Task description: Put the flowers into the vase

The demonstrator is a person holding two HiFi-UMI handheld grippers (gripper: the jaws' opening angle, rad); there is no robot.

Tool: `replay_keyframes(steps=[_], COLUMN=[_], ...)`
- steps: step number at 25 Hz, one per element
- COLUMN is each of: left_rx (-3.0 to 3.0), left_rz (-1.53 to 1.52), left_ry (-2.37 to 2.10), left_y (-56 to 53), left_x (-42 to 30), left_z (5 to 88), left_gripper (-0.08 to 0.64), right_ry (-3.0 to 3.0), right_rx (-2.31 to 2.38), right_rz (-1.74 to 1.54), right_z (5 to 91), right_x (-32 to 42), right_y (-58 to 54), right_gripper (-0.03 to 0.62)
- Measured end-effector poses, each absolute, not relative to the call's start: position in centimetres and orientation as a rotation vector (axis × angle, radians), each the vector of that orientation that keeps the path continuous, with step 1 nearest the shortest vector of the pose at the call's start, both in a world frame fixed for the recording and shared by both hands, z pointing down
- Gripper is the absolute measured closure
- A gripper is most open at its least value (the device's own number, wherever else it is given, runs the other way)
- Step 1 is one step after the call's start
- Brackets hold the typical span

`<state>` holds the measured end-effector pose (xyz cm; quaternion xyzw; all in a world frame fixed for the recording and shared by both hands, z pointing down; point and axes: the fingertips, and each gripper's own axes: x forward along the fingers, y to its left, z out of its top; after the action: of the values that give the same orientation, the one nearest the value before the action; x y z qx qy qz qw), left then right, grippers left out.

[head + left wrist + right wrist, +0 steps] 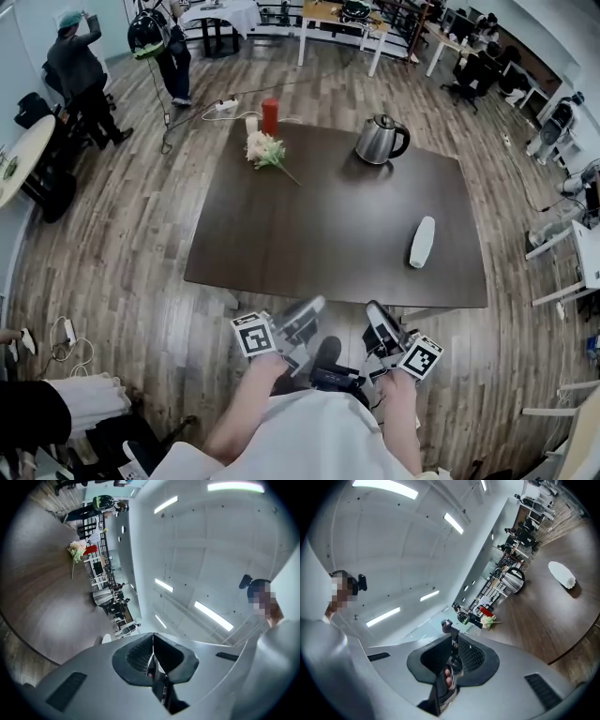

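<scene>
Flowers (pixel 265 150) lie flat on the dark square table (pixel 328 244), at its far left area. The long axis runs diagonally in the head view: blooms at upper left, thin stem pointing lower right toward the table centre. It is a small bunch with cream and pale pink heads, green leaves and one bare stem end.

Red cylinder (pixel 270 117) stands upright just behind the blooms, near the far edge. Its top is too small to tell whether it is open or whether anything is in it. A short cream cylinder (pixel 251 124) is just beside it on the left. Steel kettle (pixel 380 139) is upright at far centre-right, handle to the right, lid on, contents not visible. White oblong object (pixel 422 241) lies on its side near the right edge, well apart from the flowers; cannot tell if it is hollow.

Left gripper (pixel 315 304) and right gripper (pixel 374 309) are held over the floor at the near table edge, side by side. Both have their jaws pressed together, with nothing between them. Both are well apart from the flowers.
</scene>
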<state>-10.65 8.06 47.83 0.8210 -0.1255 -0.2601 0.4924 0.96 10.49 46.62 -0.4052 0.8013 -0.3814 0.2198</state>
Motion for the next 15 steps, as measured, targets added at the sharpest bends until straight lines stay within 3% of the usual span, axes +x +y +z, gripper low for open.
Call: replay_keyframes(steps=[15], left_rx=[2.038], left_rz=[-0.611], left_ry=[-0.506], left_y=[-3.0], left_x=[-5.1], left_z=[47.5], left_gripper=[0.552], right_ry=[2.263], right_rx=[-0.880], right_rz=[-1.109], right_z=[46.8], right_x=[6.1], right_y=[-3.1], right_gripper=[0.568])
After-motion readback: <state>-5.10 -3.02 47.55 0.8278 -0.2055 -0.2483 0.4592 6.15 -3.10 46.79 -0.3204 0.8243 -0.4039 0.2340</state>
